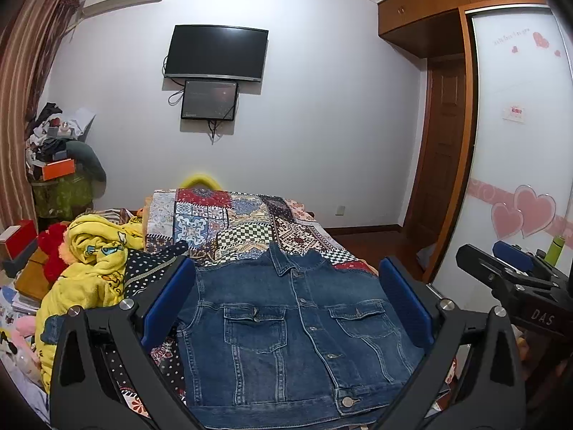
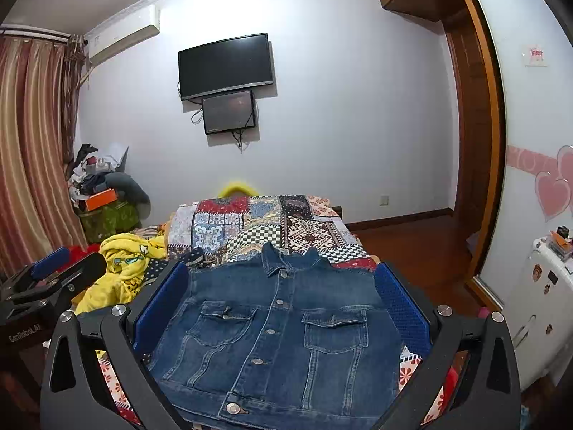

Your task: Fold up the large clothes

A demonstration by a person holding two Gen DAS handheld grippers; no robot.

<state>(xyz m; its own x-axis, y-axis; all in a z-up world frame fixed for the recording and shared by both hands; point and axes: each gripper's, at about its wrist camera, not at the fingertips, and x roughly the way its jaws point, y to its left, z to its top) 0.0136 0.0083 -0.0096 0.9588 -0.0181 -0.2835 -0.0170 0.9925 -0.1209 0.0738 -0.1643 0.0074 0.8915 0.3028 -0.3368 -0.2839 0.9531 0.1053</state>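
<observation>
A blue denim jacket [image 1: 286, 329] lies flat and buttoned, front up, on the patchwork bedspread [image 1: 229, 222], collar toward the far wall, sleeves tucked out of sight. It also shows in the right wrist view [image 2: 283, 329]. My left gripper [image 1: 286, 272] is open and empty, held above the jacket with a blue pad on either side of it. My right gripper [image 2: 283, 272] is open and empty too, above the same jacket. The right gripper shows at the right of the left wrist view [image 1: 501, 268]; the left gripper shows at the left of the right wrist view [image 2: 53, 268].
A yellow cartoon garment [image 1: 96, 268] and a dark polka-dot cloth [image 1: 150, 268] lie heaped left of the jacket. Clutter piles up by the striped curtain [image 2: 32, 150]. A TV [image 1: 215, 53] hangs on the far wall. A wardrobe door [image 1: 519, 143] and wooden floor [image 2: 412, 247] lie right.
</observation>
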